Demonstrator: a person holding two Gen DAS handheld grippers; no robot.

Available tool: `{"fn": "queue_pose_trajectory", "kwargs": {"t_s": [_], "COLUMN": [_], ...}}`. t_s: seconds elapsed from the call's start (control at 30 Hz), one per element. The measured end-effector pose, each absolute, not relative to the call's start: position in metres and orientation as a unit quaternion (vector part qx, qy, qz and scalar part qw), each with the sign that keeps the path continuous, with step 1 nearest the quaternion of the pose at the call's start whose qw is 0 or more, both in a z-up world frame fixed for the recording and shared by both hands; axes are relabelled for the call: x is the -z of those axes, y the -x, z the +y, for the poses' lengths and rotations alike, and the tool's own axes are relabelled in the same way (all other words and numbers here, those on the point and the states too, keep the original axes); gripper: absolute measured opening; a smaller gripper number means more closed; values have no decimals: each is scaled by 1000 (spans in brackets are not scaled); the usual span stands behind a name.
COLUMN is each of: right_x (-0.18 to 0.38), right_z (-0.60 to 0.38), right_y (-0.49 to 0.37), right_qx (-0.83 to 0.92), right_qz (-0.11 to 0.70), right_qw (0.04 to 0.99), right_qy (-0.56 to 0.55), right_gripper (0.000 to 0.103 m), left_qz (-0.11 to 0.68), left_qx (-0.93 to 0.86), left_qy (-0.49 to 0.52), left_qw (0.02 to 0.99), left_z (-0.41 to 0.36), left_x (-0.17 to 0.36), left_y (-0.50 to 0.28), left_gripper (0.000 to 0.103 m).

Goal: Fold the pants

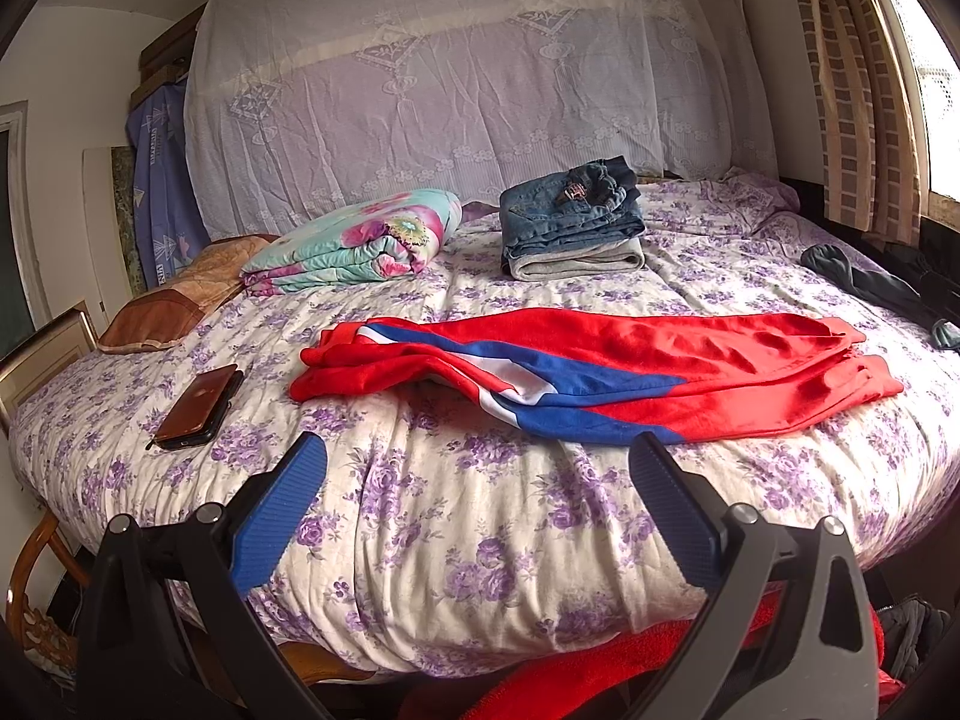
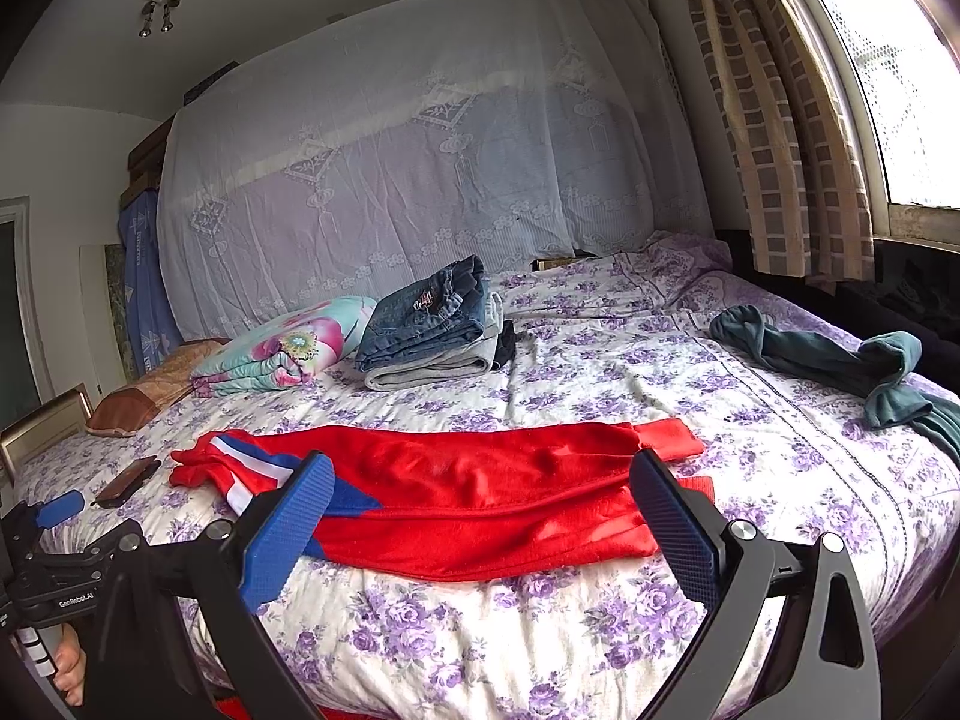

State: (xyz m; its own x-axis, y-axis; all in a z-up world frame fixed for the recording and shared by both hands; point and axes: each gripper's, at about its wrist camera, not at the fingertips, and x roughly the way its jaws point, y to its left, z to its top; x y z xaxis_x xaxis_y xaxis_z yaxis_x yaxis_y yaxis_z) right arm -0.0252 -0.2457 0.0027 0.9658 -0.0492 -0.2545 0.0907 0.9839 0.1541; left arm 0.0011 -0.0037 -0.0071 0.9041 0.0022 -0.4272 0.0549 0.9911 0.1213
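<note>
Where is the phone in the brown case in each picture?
Left wrist view: the phone in a brown case lies on the floral bedspread, left of the red pants, above the left gripper.
Right wrist view: it lies at the far left, just beyond the pants' striped end.
Shared landmark: the folded jeans behind.

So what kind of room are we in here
Most likely a home bedroom. A bed with a purple-flowered white quilt fills the view, a folded floral blanket and a brown pillow lie near its head, and checked curtains hang by a window.
</note>
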Motion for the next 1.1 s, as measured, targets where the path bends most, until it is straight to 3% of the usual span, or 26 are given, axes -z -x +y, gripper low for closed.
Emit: {"fn": "queue_pose_trajectory", "kwargs": {"t_s": [1.1], "right_x": [4], "right_z": [-245], "right_y": [20], "right_qx": [34], "right_qz": [138], "right_qw": [986], "right_qy": [-87], "right_gripper": [99], "left_qz": [229], "left_qx": [16], "left_qy": [-64], "left_qw": [971], "left_z": [-2], "left_x": [13], "left_y": [-6], "left_gripper": [98]}}
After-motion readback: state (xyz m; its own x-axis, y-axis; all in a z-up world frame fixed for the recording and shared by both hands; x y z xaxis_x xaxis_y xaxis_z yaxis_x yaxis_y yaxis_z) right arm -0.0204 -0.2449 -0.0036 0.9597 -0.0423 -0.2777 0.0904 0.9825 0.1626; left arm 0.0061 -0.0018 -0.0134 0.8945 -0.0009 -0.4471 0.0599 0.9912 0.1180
